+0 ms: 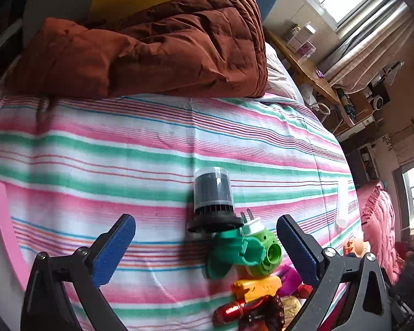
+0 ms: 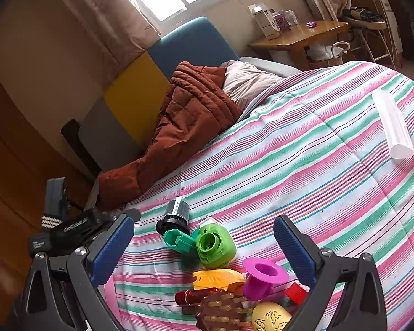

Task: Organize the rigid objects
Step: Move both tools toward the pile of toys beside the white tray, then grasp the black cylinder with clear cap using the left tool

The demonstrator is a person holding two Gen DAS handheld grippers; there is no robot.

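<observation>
Both claws you hold are spread wide with nothing between their blue pads. Your left claw [image 1: 205, 244] hangs over a striped bedspread [image 1: 124, 143], aimed at a small heap of toys. Your right claw [image 2: 204, 244] looks at the same heap from the other side.

In the left view, a black filter [image 1: 214, 201] in a clear cup lies at 12 o'clock from the heap, its long axis running toward 12 o'clock, black flange nearest you. A green plug-in device [image 1: 262, 251] touches that flange, its round opening facing 3 o'clock and its prongs pointing toward 12 o'clock. An orange clip [image 1: 258, 287] and a red tube [image 1: 234, 310] lie at 6 o'clock from it.

In the right view, a purple funnel-shaped piece [image 2: 263, 273] stands just beside the clip, mouth up. A brown brush [image 2: 223, 313] and a yellow oval piece [image 2: 270, 318] sit at 6 o'clock. A white tube [image 2: 392, 124] lies well apart at 2 o'clock, its long axis running from 11 to 5 o'clock. A rust quilt [image 1: 151, 47] is bunched at the headboard end.
</observation>
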